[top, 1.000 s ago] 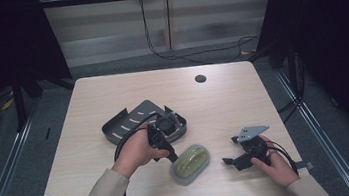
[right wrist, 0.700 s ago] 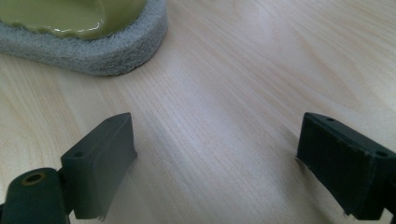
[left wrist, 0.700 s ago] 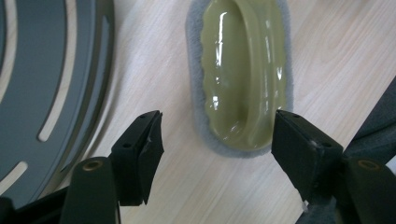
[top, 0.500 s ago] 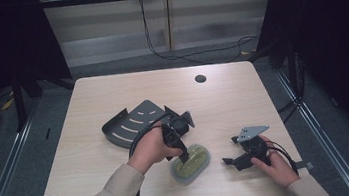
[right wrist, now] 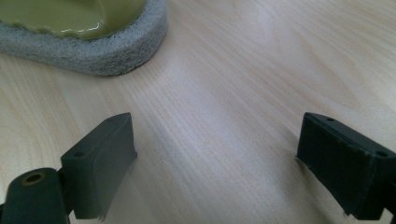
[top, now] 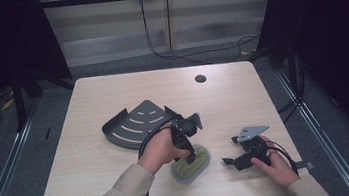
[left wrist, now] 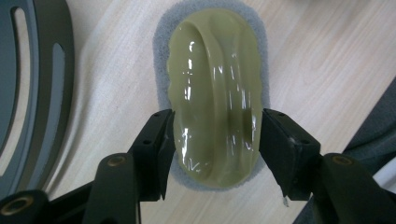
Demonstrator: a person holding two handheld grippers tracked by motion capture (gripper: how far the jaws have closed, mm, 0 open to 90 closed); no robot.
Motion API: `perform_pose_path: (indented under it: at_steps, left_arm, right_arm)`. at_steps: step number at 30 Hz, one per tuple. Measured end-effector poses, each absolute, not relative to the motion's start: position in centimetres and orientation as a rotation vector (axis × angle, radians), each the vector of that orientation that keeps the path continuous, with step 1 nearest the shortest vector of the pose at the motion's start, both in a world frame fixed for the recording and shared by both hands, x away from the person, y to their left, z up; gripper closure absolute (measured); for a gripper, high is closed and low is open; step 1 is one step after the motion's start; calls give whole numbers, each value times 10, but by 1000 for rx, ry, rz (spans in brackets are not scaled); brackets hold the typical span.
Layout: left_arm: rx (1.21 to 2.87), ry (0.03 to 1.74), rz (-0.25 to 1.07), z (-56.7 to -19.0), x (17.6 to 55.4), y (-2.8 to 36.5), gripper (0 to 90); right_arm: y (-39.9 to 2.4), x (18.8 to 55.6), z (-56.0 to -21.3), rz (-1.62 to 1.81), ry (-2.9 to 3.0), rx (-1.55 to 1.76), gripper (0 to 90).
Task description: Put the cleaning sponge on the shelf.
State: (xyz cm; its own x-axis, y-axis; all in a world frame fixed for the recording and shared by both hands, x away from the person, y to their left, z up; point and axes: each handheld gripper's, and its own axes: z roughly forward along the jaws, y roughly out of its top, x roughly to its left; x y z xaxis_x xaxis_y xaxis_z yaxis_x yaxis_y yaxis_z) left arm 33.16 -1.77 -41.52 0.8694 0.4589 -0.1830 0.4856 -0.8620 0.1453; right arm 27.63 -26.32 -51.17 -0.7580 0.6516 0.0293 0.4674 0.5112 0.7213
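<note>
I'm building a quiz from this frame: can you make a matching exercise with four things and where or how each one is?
Things:
1. left gripper
2. right gripper
3. scrubbing pad
4. dark slotted tray

States:
A. jaws wide apart over bare wood
B. flat on the table, beyond the person's left hand
C. jaws on either side of the pad's green top
D. grey base, glossy green top, near the front edge

Pairs: 1-C, 2-A, 3-D, 4-B

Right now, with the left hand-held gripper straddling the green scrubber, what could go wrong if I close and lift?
1. The left hand-held gripper straddles the glossy green handle near one end, not mid-length; it may tilt or slip.
2. The dark metal tray lies close beside the scrubber; a swing that way could knock it.
3. The right hand-held gripper rests open nearby and may be bumped.
</note>
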Motion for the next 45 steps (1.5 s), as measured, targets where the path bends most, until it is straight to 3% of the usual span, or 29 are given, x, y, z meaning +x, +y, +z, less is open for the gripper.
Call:
perform_pose_path:
  at_steps: [10, 16, 45]
  left_arm:
    - [2880, 709, -218, -423, 330, -24, 542]
    - [2895, 699, -201, -421, 329, -27, 704]
    - [2859, 714, -164, -378, 344, 15, 713]
  right_arm:
    - [-263, 276, -512, 1086, 2509, 948, 107]
    - [-263, 276, -512, 1086, 2509, 948, 107]
    - [-263, 276, -512, 1086, 2509, 951, 107]
